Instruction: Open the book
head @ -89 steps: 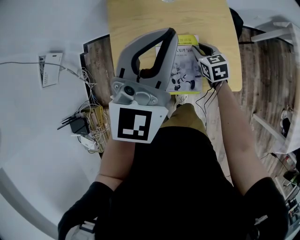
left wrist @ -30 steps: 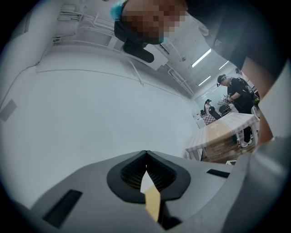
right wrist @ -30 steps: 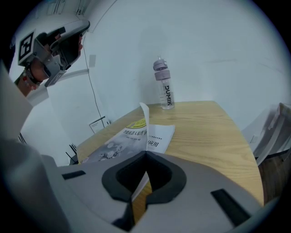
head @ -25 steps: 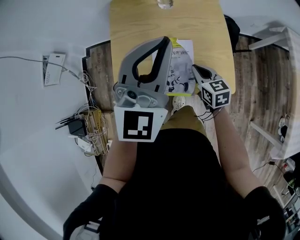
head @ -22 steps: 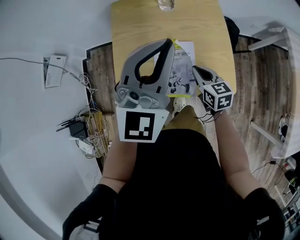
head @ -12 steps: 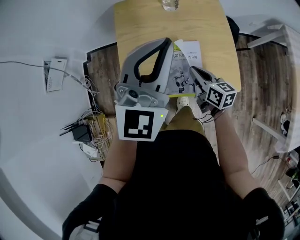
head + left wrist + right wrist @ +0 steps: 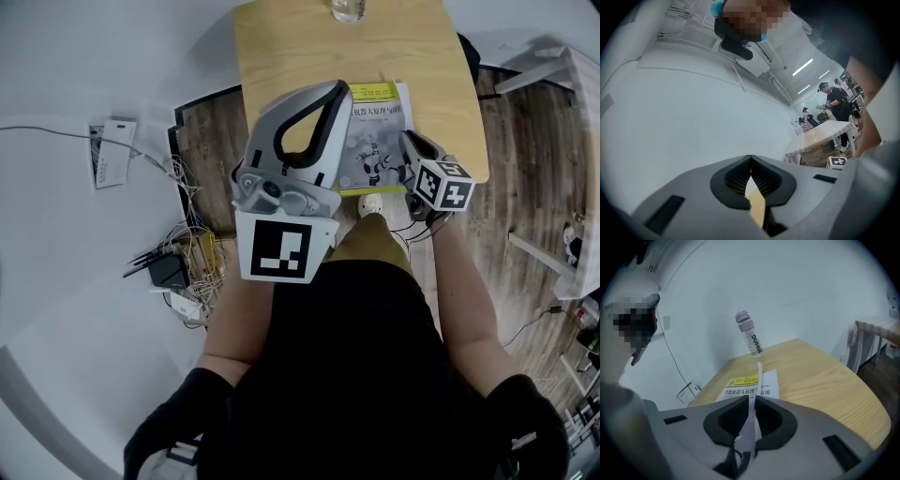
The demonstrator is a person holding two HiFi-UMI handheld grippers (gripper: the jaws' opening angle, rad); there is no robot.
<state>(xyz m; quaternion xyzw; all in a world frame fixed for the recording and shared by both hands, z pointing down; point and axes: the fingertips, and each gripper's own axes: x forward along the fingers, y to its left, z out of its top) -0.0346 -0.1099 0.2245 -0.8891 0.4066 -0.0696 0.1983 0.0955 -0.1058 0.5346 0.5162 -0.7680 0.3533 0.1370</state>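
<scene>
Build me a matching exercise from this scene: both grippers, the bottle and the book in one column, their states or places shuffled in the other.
1. left gripper
2. right gripper
3. bottle
4. book

a. upright at the far end of the table
b. shut on the cover
c. shut, nothing between its jaws
d. lying on the table, yellow band across it

Pairs: 1-c, 2-b, 3-a, 4-d

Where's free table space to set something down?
Bare wood between the bottle and the book, plus a wide patch right of the book out to the table rim. Crowded at the near edge: right gripper shut on the book's cover. The left gripper hides the table's left side in the head view.
</scene>
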